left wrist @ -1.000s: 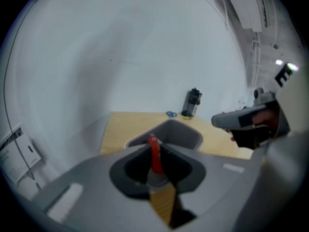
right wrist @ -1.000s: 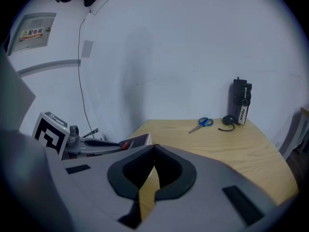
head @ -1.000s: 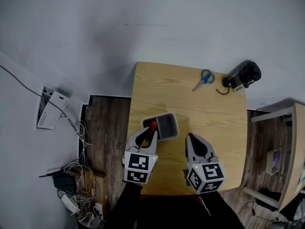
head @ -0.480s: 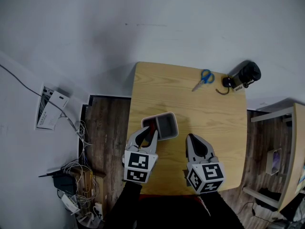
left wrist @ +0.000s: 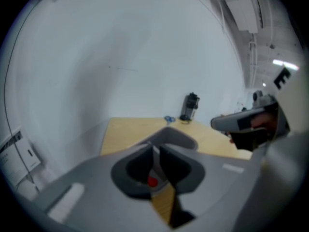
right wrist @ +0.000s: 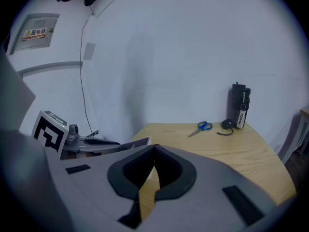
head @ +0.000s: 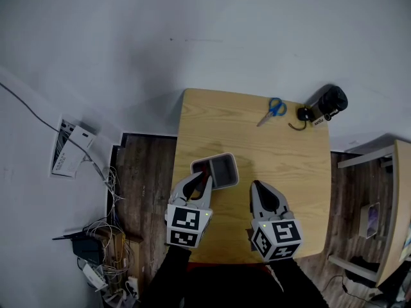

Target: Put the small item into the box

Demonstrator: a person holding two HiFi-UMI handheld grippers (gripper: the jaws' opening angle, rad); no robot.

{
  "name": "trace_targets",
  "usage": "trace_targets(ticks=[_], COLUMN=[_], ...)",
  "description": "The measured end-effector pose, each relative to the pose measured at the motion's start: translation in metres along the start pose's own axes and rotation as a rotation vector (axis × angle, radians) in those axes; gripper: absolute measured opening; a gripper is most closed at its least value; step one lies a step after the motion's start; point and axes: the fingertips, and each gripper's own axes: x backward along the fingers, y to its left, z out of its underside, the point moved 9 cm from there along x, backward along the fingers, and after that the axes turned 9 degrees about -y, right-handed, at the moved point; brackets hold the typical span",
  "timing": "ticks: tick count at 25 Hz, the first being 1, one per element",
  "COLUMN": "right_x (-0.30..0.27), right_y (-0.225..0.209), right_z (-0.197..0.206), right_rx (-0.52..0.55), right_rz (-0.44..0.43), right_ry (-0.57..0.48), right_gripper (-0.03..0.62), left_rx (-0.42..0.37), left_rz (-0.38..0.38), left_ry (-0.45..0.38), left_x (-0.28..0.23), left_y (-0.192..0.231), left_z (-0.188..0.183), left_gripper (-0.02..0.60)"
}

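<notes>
A grey open box [head: 232, 171] stands on the wooden table [head: 282, 153], left of its middle. My left gripper [head: 204, 177] reaches over the box's near left rim, jaws nearly together on a small red item [left wrist: 152, 181]. In the head view that item shows only as a dark reddish patch at the jaw tips. The box's rim [left wrist: 176, 139] lies just beyond the left gripper [left wrist: 156, 151]. My right gripper [head: 256, 185] hovers over bare table right of the box, shut and holding nothing [right wrist: 154, 151]. The box's edge [right wrist: 137, 141] appears at its left.
Blue-handled scissors [head: 273, 110] and a black bottle [head: 331, 100] with a cable loop [head: 297, 122] lie at the table's far right corner. The floor at the left holds cables and a power strip [head: 96, 271]. A shelf [head: 385, 223] stands at the right.
The red item, bright above the box's left rim a second ago, now looks darker and lower at the jaw tips. Both grippers have barely moved; the head view shifted slightly.
</notes>
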Motion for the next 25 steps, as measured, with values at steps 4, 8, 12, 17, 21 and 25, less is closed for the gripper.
trace_targets(ticks=[4,8,12,17,21,25], right_x=[0.003,0.008,0.013,0.02,0.027,0.037], right_y=[0.0,0.0,0.002,0.003,0.003,0.003], right_z=[-0.004,-0.008,-0.011,-0.016,-0.02,-0.024], right_rx=[0.003,0.008,0.012,0.016,0.016,0.014], right_rz=[-0.007,-0.017,-0.029,-0.04,-0.043,-0.048], right_ry=[-0.019,-0.038,-0.059,-0.086,-0.107,-0.133], right_gripper=[0.008,0.008,0.008,0.008,0.008,0.008], left_rx=[-0.006,-0.015,-0.021,0.016,0.004,-0.004], left_rz=[-0.008,-0.022,-0.036,-0.039,-0.051,-0.071], left_ry=[-0.019,-0.037,-0.055,-0.104,-0.132,-0.166], left_x=[0.003,0.009,0.017,0.026,0.034,0.045], left_y=[-0.003,-0.005,-0.007,-0.01,-0.013,-0.017], left_z=[-0.006,-0.012,-0.015,-0.021,-0.027,-0.032], left_gripper=[0.031,0.015,0.005,0.003,0.003,0.003])
